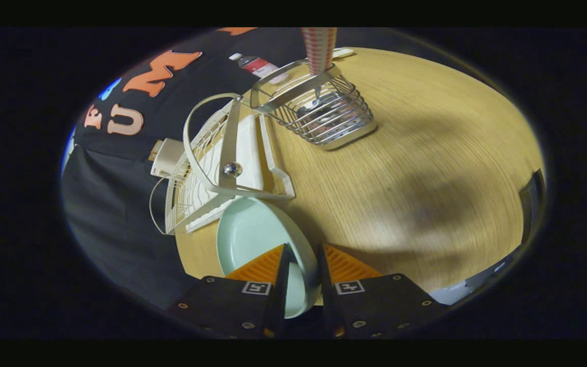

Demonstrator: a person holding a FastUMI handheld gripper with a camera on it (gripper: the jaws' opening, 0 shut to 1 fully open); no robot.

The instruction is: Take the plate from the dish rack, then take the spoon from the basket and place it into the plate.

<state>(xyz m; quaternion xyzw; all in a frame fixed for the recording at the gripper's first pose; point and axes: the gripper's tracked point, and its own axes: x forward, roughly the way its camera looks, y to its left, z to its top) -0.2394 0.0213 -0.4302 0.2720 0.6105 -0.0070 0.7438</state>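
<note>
While the gripper (301, 257) is clamped on the pale green plate's (252, 234) rim, plate's out of the dish rack (212, 168) w/ table (426, 168) below. Spoon (319, 51) stands upright in the wire basket (319, 114), straight ahead beyond the fingers, handle up, so approach from above imo.

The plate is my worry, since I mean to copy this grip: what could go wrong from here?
1. The gripper pinches the plate only at its rim, so it may tilt or slip out.
2. The plate sits just beside the dish rack and could knock its frame when swung.
3. The spoon stands upright in the wire basket, which might tip during a later pull.
</note>
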